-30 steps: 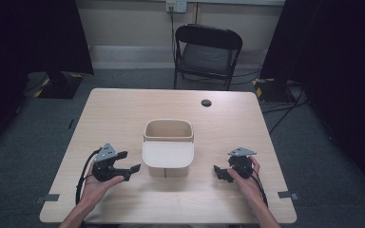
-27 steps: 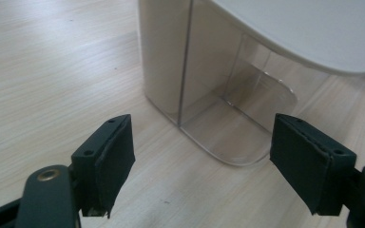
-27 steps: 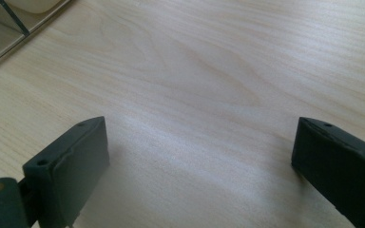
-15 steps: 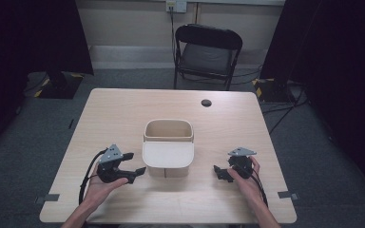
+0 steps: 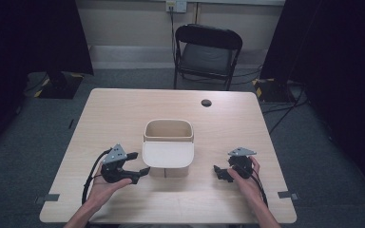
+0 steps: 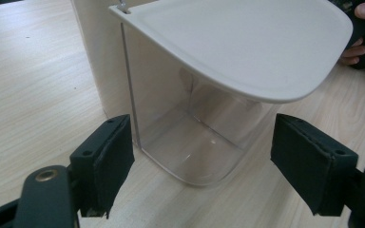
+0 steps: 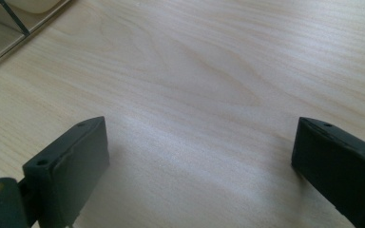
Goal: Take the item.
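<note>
A beige open-topped container (image 5: 168, 129) stands mid-table, with a white lid flap (image 5: 167, 154) sloping down over its near side. In the left gripper view the flap (image 6: 237, 42) overhangs a clear plastic front section (image 6: 190, 137). My left gripper (image 5: 140, 162) is open just left of the container's near corner, pointing at it; its jaws (image 6: 204, 147) stand either side of the clear section without touching it. My right gripper (image 5: 219, 172) rests to the container's right, open (image 7: 197, 152) over bare wood, nothing between its jaws.
A small black round disc (image 5: 206, 102) lies at the far side of the wooden table (image 5: 123, 109). A black folding chair (image 5: 208, 52) stands behind the table. Dark curtains flank the room. The other hand (image 6: 361, 33) shows beyond the flap.
My left gripper has slid a little to the right, closer to the container's near corner. The right gripper has stayed put.
</note>
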`<state>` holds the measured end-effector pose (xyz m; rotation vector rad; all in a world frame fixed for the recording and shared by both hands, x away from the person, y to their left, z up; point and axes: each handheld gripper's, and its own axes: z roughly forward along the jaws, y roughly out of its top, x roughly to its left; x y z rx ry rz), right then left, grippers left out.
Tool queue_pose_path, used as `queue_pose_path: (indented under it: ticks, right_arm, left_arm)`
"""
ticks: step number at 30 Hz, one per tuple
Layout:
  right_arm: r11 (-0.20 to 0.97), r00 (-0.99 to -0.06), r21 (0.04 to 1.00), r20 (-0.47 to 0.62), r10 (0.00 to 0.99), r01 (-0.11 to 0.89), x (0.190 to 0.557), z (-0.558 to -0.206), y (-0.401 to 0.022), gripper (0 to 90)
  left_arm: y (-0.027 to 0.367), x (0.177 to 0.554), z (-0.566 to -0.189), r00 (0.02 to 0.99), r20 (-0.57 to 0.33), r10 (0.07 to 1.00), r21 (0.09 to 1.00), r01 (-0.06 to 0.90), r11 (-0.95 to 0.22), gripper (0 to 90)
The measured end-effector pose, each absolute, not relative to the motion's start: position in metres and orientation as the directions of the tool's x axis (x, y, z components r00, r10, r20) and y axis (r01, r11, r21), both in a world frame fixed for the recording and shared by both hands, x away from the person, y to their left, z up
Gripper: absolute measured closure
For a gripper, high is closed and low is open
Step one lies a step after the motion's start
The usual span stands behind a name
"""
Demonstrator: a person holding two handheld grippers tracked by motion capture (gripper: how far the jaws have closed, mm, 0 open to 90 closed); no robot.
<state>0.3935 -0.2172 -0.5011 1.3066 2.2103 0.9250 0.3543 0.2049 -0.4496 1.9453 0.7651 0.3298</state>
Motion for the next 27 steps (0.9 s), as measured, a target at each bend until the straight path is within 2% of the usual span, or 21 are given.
queue_pose_path:
  ticks: [12,27]
  right_arm:
    - [0.341,-0.477,0.718,-0.013,0.879,0.607,0.3935,-0.5011,-0.2172,4.5]
    - [0.341,-0.477,0.718,-0.013,0.879,0.607,0.3935,-0.5011,-0.2172,4.5]
  left_arm:
    - [0.2028,0.3542,-0.4458,0.763,-0.076,0.641,0.884,0.350,-0.311,22.1]
    - [0.2049,0.3549,-0.4441,0.773,-0.099,0.626,0.890,0.351,-0.292,21.5]
